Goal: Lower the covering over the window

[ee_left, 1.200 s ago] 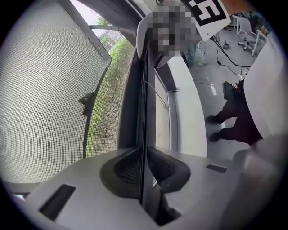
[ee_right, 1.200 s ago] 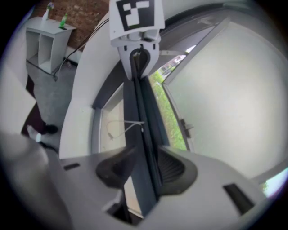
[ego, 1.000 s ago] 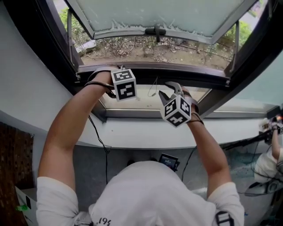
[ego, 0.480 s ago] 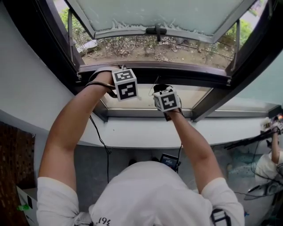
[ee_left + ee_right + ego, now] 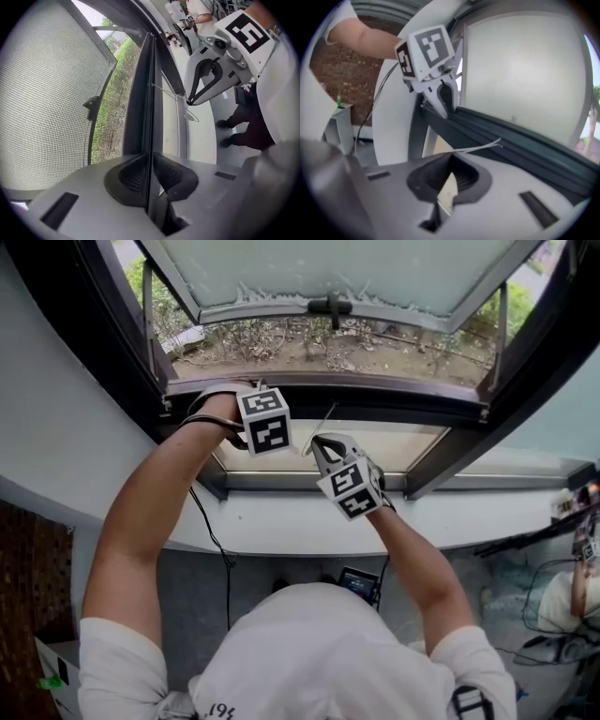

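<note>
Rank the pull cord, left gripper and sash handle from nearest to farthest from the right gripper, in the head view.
1. The pull cord: between the jaws of the right gripper, which have just closed on it.
2. The left gripper: to its left, shut on the dark frame edge.
3. The sash handle: farthest, up on the open sash.

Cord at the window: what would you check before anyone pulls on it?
1. Right tongs on cord: ok, just closed, with the cord between them.
2. Left tongs on bar: ok, clamped.
3. Cord untangled: ok, one clear line to the bar.
4. Sash out of the way: ok, swung outward.
5. Nothing jams higher up: cannot tell, out of view.
</note>
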{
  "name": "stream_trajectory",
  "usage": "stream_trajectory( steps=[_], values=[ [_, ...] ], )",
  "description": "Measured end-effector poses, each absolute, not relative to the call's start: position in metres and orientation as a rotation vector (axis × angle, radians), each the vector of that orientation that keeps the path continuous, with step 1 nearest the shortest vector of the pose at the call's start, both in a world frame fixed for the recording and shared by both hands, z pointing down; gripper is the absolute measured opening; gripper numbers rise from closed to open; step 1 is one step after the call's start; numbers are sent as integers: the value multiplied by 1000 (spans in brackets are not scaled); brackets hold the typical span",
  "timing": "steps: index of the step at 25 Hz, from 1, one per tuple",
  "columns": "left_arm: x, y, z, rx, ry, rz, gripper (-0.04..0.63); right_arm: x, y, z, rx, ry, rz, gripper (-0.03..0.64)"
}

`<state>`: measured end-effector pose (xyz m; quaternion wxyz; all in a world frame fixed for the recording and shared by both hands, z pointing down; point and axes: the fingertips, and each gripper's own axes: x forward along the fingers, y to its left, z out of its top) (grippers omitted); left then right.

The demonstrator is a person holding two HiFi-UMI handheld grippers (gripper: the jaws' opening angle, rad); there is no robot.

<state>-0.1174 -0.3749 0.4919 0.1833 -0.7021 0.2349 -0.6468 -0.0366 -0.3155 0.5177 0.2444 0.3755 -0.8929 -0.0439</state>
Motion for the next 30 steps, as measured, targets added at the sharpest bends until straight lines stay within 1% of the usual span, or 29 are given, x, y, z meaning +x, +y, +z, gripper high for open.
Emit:
stream_trajectory(
  steps=[5, 9, 17, 22, 25, 27, 28, 29, 30],
  values=[
    [-118, -375, 492, -1973, 659, -1826, 58, -26, -304, 487, 1030, -2555, -55, 20],
    [-118, -374, 492, -1961, 624, -1845, 60, -17, -307, 469, 1090, -2577, -98, 20],
    [-118, -373, 490, -1954, 617, -1840, 60, -11, -311, 446, 1152, -2641, -78, 20],
    [-117, -373, 488, -1956, 621, -1832, 60, -20, -299, 427, 1130, -2698, -143, 20],
    [-117, -373, 489, -1956, 623, -1831, 60, -31, -285, 434, 1049, -2693, -163, 21],
    [-117, -373, 489, -1954, 626, -1832, 60, -37, -277, 460, 968, -2615, -155, 22],
    [-118, -373, 489, -1953, 627, -1832, 60, -39, -275, 480, 923, -2558, -142, 47],
    [-118, -373, 489, -1952, 628, -1832, 60, -38, -274, 500, 884, -2498, -129, 182],
    [-117, -373, 489, -1951, 630, -1831, 60, -35, -274, 517, 861, -2437, -129, 264]
  ],
)
